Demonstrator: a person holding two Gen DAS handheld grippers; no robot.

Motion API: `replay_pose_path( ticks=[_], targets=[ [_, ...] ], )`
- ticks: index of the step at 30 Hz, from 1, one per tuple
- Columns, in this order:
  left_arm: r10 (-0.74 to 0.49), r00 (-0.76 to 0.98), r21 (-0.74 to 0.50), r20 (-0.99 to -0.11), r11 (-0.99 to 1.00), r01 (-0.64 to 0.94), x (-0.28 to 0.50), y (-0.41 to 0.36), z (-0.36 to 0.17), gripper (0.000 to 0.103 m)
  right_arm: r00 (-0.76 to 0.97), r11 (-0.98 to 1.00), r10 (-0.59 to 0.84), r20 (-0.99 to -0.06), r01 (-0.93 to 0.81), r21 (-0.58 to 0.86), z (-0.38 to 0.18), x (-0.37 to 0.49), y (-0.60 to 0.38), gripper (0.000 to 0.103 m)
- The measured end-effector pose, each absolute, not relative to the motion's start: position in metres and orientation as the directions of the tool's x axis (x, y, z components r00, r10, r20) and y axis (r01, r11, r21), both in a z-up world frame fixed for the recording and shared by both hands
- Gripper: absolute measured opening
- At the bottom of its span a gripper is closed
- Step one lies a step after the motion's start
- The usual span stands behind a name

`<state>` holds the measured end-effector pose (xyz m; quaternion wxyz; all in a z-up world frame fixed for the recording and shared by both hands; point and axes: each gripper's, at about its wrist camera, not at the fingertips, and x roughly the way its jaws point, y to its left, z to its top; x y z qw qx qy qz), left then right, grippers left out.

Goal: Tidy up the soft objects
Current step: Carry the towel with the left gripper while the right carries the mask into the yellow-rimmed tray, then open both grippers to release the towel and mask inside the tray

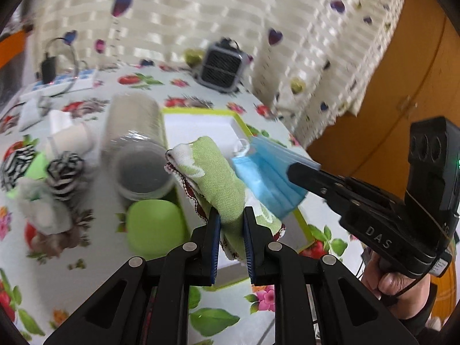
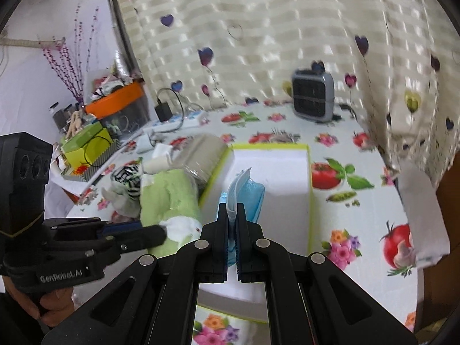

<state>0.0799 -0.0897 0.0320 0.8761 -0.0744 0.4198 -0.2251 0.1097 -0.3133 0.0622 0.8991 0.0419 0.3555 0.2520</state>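
Note:
My left gripper (image 1: 232,215) is shut on a green patterned cloth (image 1: 212,175) and holds it above the white tray with a lime rim (image 1: 201,122). My right gripper (image 2: 232,211) is shut on a blue face mask (image 2: 247,192) over the same tray (image 2: 270,166). In the left wrist view the mask (image 1: 267,178) hangs from the right gripper's fingers (image 1: 304,172) beside the cloth. The cloth (image 2: 169,195) and the left gripper (image 2: 155,234) show at the left of the right wrist view.
A clear plastic jar (image 1: 138,155) lies on its side left of the tray, with a green soap case (image 1: 155,227) in front. Zebra-striped soft items (image 1: 64,172) and white cloths lie further left. A small grey fan (image 1: 220,66) stands at the back by the curtain.

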Motion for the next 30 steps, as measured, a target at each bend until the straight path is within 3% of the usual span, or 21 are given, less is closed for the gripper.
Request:
replay_pose_path(
  ticks=[5, 8, 10, 11, 30],
  targets=[
    [-0.447, 0.502, -0.285, -0.741, 0.885, 0.367, 0.097, -0.110, 0.015, 0.016, 0.581, 0.887, 0.450, -0.678, -0.378, 0.265, 0.038, 0.126, -0.323, 0.005],
    [-0.443, 0.502, -0.275, -0.743, 0.886, 0.373, 0.102, -0.113, 0.011, 0.020, 0.592, 0.902, 0.418, -0.689, -0.360, 0.238, 0.033, 0.126, -0.329, 0.020],
    [-0.451, 0.500, -0.282, -0.739, 0.882, 0.378, 0.103, -0.113, 0.012, 0.022, 0.606, 0.908, 0.406, -0.684, -0.352, 0.227, 0.035, 0.125, -0.333, 0.041],
    [-0.450, 0.503, -0.281, -0.738, 0.882, 0.378, 0.104, -0.113, 0.012, 0.022, 0.616, 0.911, 0.400, -0.679, -0.349, 0.220, 0.037, 0.123, -0.335, 0.045],
    [-0.380, 0.602, -0.245, -0.702, 0.923, 0.296, 0.047, -0.074, 0.034, 0.024, 0.605, 0.892, 0.434, -0.667, -0.393, 0.224, 0.051, 0.079, -0.327, 0.046]
  ],
)
